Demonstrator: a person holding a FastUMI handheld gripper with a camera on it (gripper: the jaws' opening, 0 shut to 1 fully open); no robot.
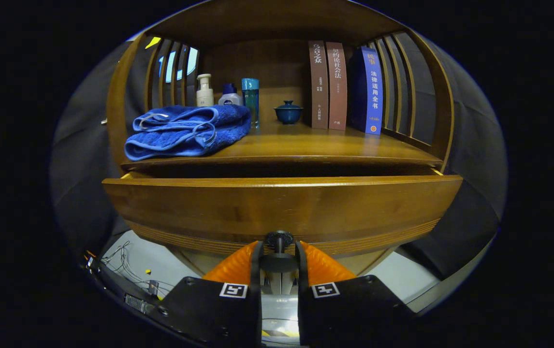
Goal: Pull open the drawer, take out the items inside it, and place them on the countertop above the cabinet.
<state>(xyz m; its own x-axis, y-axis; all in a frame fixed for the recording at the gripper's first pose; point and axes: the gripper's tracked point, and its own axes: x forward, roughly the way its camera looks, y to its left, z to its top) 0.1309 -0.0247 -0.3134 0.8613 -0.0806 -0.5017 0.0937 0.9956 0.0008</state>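
The wooden drawer (282, 205) stands pulled a little way out from under the cabinet's countertop (306, 145); a dark gap shows above its front, and its inside is hidden. A small dark knob (278, 240) sits low on the drawer front. My gripper (278, 251) is shut on that knob, one finger on each side of it.
On the countertop lie a folded blue towel (187, 130), a pump bottle (204, 91), a small blue-capped bottle (230, 95), a teal tube (251, 99), a lidded blue cup (288, 113) and three upright books (340, 87). Slatted side rails flank them. Cables (122, 263) lie on the floor.
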